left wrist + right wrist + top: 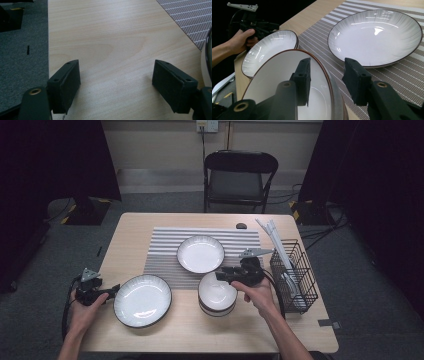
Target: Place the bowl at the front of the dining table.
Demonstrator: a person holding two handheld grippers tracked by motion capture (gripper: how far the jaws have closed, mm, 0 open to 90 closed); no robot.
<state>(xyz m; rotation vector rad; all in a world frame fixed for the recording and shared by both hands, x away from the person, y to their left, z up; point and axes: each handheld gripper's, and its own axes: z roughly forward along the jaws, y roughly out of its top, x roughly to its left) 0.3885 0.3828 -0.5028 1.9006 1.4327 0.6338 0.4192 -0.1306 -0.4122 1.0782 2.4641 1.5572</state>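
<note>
The stack of brown-rimmed bowls (217,294) sits on the desk (200,335) at the near edge of the striped mat (165,255), between the large plate on the left and the wire basket on the right. The right hand-held gripper (223,274) straddles the far rim of the top bowl (287,85): one jaw reaches inside the bowl, the other hangs outside over the mat, and the rim lies between them. The jaws stand part-way open; whether the pads already press on the rim cannot be told. On the mat behind the stack lies a white plate (200,253) with a dark rim. The second, larger plate (142,300) rests on the bare wood to the left, off the mat. Just beside its left edge, the left hand-held gripper (114,290) is held low over the desk, jaws wide apart with nothing between them but wood. The black wire basket (295,275) holding white utensils stands at the desk's right side. A folding chair (240,177) stands beyond the far edge.
</note>
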